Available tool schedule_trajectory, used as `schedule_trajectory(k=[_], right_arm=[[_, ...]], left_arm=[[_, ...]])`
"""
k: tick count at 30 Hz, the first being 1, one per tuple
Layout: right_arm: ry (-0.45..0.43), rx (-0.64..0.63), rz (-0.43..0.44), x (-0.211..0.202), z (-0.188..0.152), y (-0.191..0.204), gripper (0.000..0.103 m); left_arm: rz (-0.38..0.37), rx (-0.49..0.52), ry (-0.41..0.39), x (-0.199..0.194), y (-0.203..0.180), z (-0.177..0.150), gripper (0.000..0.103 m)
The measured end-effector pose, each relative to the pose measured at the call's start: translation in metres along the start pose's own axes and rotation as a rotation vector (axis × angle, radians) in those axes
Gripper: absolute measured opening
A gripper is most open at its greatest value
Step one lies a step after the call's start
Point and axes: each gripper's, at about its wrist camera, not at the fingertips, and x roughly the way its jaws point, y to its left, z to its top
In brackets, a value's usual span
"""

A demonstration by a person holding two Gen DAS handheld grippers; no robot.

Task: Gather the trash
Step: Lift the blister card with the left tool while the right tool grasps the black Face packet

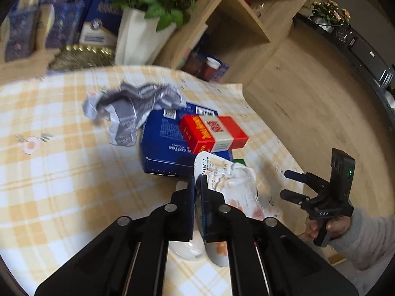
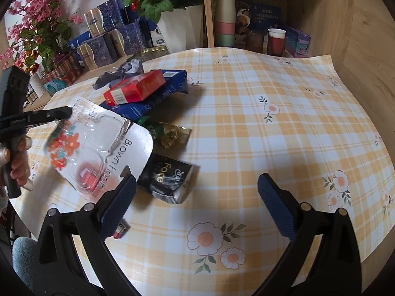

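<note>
Table [image 2: 246,135] w/ yellow-check flowered cloth fills most of both views; trash sits in a loose heap on its left half in the right wrist view.

Blue box [image 1: 163,145] is the biggest piece, lying flat near centre of the left wrist view. Red box [image 1: 213,134] lies on top of it, toward 3 o'clock. Crumpled silver wrapper [image 1: 130,106] at approx 10 o'clock from the blue box, touching its far corner.

Clear plastic hook pack [image 2: 98,145] w/ white card back is tilted up off the cloth, at 6 o'clock from the blue box. Left gripper [image 1: 197,185] is clenched on the pack's edge, fingers pressed nearly together w/ the card between them. In the right wrist view that gripper [image 2: 66,111] comes in from 9 o'clock, a hand [image 2: 17,162] on its handle.

Black packet [image 2: 170,180] lies flat just beside the pack at 4 o'clock from it. Green-gold wrapper [image 2: 167,133] at 12 o'clock from the black packet, near it. Small red scrap [image 2: 121,229] partly hidden behind a right finger.

Right gripper [image 2: 197,192] hangs over the cloth, fingers spread wide, nothing between them; in the left wrist view it [image 1: 286,183] sits at 3 o'clock, also spread.
</note>
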Motion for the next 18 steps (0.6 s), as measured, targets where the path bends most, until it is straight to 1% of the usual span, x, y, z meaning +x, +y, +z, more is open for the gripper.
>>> schedule_trajectory(k=[3,8,10,12,15,17,18], right_arm=[[-0.008,0.002,-0.001,-0.006,0.0,0.002,0.097],[-0.025,-0.009,-0.003,-0.02,-0.002,0.007,0.097],[-0.022,-0.027,-0.01,-0.022,-0.004,0.01,0.097],[-0.008,-0.04,-0.016,-0.02,-0.008,0.012,0.097],[0.02,-0.023,-0.023,-0.01,-0.013,0.012,0.097],[0.037,-0.011,-0.026,0.001,-0.014,0.014,0.094],[0.048,-0.005,-0.026,0.006,-0.014,0.016,0.091]], left_arm=[[0.087,0.0,-0.048,-0.025,-0.024,0.001,0.003],[0.143,-0.016,-0.133,-0.068,-0.056,0.007,0.002],[0.168,0.009,-0.147,-0.083,-0.07,0.01,0.002],[0.213,0.05,-0.157,-0.093,-0.084,0.012,0.002],[0.259,0.073,-0.166,-0.111,-0.093,0.009,0.002],[0.285,0.077,-0.174,-0.122,-0.093,0.005,0.002],[0.3,0.076,-0.176,-0.126,-0.092,0.003,0.002]])
